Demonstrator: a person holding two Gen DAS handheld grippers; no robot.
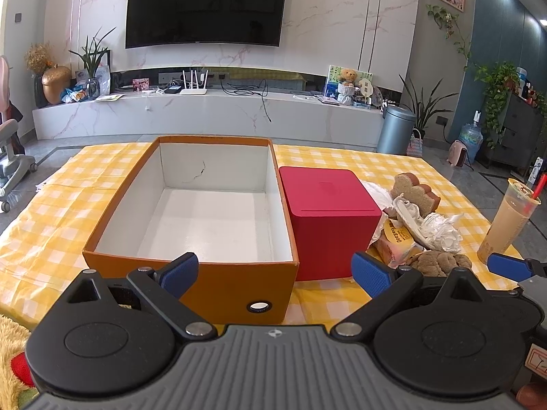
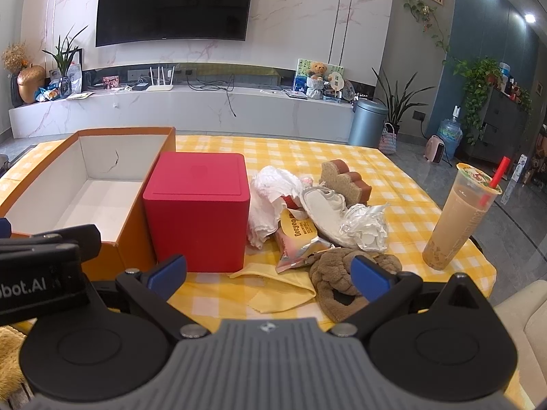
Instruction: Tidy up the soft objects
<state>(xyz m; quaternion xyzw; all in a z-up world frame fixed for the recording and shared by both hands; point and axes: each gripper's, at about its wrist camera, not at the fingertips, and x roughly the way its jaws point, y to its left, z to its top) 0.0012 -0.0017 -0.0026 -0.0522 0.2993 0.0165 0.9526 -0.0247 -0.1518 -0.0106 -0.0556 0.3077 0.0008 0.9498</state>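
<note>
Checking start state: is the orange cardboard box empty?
Empty. The orange cardboard box is open-topped and shows only bare white floor and walls in both wrist views.

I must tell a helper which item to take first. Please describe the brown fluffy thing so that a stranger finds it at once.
Start at the red box on the yellow checked tablecloth. To its right lies a heap of soft things; the brown fluffy item is at the heap's near edge, in front of the pink snack packet. Its neighbours are white or glossy; it alone is dark brown and plush.

Left gripper (image 1: 275, 275): fingers (image 1: 179, 271) spread wide, empty. Right gripper (image 2: 270, 275): fingers (image 2: 371, 278) likewise wide apart, holding nothing.
</note>
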